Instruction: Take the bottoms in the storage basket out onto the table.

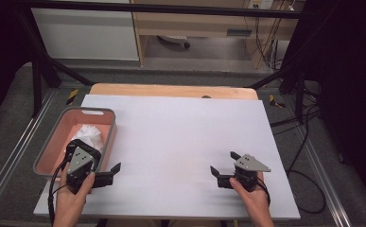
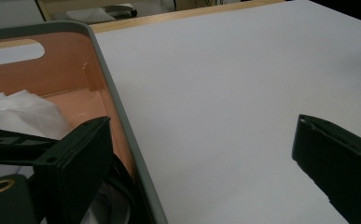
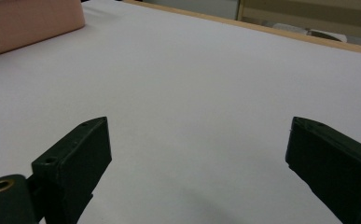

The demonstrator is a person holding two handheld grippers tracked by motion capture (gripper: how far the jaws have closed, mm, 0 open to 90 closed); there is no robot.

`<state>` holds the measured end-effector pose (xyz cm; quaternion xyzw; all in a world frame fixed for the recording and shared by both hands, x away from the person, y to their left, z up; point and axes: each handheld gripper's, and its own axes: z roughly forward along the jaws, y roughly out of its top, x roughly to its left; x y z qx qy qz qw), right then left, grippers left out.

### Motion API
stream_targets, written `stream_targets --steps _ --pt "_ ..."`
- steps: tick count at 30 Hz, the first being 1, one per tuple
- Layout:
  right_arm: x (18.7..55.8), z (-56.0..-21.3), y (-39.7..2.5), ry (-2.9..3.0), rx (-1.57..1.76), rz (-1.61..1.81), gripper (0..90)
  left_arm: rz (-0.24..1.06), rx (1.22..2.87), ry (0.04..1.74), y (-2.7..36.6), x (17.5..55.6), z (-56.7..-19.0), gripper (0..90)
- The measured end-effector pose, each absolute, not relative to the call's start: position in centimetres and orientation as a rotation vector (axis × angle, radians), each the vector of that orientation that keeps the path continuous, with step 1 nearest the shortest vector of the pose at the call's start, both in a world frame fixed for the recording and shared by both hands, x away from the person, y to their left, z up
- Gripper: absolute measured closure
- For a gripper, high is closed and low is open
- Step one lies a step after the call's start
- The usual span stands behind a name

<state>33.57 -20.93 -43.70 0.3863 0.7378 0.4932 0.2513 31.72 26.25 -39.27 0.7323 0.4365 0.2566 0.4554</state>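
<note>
A salmon-pink bin with a grey rim [image 1: 90, 111] stands at the table's left, and a crumpled white cloth [image 1: 90, 135] lies in it. My left gripper [image 1: 100, 156] is open at the bin's near right corner. In the left gripper view, the left gripper [image 2: 201, 154] straddles the bin's rim [image 2: 117, 102], with one jaw inside by the cloth [image 2: 24, 112] and the other over the table. My right gripper [image 1: 224, 162] rests low over the bare white table at the near right. It [image 3: 197, 154] is open with nothing between the jaws, and the bin's wall [image 3: 29, 21] is far off.
The white table top [image 1: 180, 142] has a wooden strip [image 1: 171, 90] along its far edge. Black frame struts [image 1: 39, 71] stand at both far corners. Cables [image 1: 308, 175] lie on the floor to the right. A cabinet [image 1: 195, 23] stands behind.
</note>
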Motion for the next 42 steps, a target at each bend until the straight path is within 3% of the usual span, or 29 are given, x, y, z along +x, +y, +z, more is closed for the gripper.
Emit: stream_targets --steps 23,32,42 --pt "33.1 -43.9 -19.3 2.054 0.991 1.271 7.8 0.640 1.771 1.061 26.5 31.5 -37.7 5.3" --pt "33.1 -43.9 -19.4 2.047 1.002 1.255 7.6 0.713 1.805 1.035 26.9 31.5 -34.9 5.0" --pt "32.9 -43.8 -20.5 1.993 1.047 1.254 6.8 0.745 1.877 1.087 29.4 34.3 -32.8 5.6"
